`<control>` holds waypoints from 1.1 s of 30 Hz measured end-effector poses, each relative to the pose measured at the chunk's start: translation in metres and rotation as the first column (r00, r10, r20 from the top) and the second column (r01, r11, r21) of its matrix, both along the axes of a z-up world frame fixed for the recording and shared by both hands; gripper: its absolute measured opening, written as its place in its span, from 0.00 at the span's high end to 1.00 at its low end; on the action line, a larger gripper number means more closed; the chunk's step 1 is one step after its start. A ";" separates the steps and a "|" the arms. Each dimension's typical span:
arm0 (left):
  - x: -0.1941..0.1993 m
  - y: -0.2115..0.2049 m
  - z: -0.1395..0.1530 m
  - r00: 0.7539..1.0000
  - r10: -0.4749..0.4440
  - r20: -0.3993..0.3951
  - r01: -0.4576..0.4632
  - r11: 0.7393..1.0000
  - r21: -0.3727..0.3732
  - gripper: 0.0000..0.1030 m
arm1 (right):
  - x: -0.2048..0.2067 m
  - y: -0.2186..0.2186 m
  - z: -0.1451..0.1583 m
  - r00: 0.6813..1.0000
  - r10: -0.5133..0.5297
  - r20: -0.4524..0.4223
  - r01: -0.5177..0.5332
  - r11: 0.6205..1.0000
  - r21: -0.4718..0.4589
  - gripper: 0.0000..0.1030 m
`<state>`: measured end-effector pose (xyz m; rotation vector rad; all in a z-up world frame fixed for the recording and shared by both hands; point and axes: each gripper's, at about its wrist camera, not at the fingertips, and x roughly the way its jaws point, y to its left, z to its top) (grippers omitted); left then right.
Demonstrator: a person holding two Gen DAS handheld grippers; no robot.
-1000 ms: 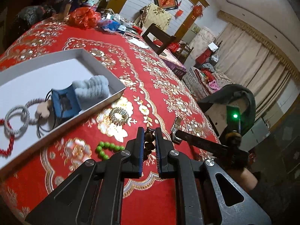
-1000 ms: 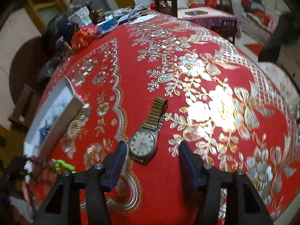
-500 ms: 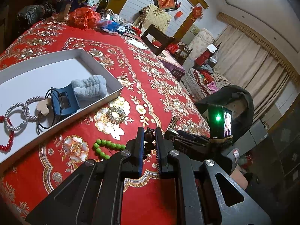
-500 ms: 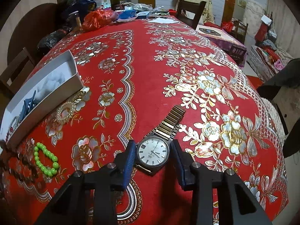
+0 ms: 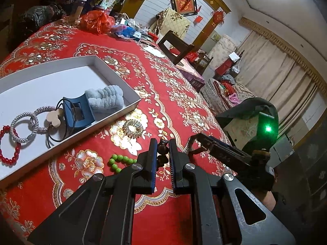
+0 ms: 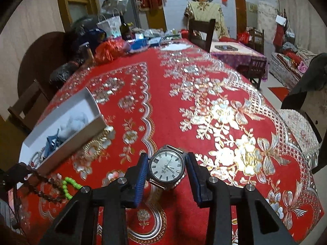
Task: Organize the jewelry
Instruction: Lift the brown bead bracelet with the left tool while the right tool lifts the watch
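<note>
My left gripper (image 5: pixel 163 143) is shut on a string of dark brown beads (image 5: pixel 162 150), just above the red tablecloth; it also shows at the left edge of the right wrist view, the dark beads (image 6: pixel 43 194) dangling from it. My right gripper (image 6: pixel 167 156) is shut on a silver-faced wristwatch (image 6: pixel 166 167), its pads pressing the case sides, and the watch is lifted off the cloth. The white box (image 5: pixel 114 69) to the left holds a grey scrunchie, a blue clip, braided hair ties and a red bracelet. A green bead bracelet (image 5: pixel 118 161) and a gold spiral hair tie (image 5: pixel 132 127) lie on the cloth.
Bags, a bottle and packets crowd the table's far end (image 6: pixel 114 47). A dark wooden chair (image 6: pixel 201 32) stands behind it. The table's rounded right edge (image 6: pixel 286 126) drops off toward a cushioned seat. The white box (image 6: pixel 77 140) sits near the left edge.
My right gripper closed on the watch, which lay flat on the cloth, and raised it while tilting. The left gripper stayed in place with its beads.
</note>
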<state>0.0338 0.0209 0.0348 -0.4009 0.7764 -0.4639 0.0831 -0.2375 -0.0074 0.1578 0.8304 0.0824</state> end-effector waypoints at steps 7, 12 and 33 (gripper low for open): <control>-0.001 0.000 0.001 1.000 0.005 0.013 -0.005 1.000 0.020 0.91 | -0.005 0.005 0.011 0.998 0.024 0.066 -0.025 0.999 0.020 0.65; -0.003 0.002 0.002 1.000 0.012 0.018 -0.013 0.999 0.030 0.91 | -0.007 0.007 0.013 0.996 0.035 0.078 -0.037 0.999 0.018 0.65; -0.004 0.016 0.004 0.999 0.040 0.031 -0.041 0.999 0.028 0.91 | -0.009 0.014 0.015 0.994 0.055 0.093 -0.054 0.999 -0.006 0.65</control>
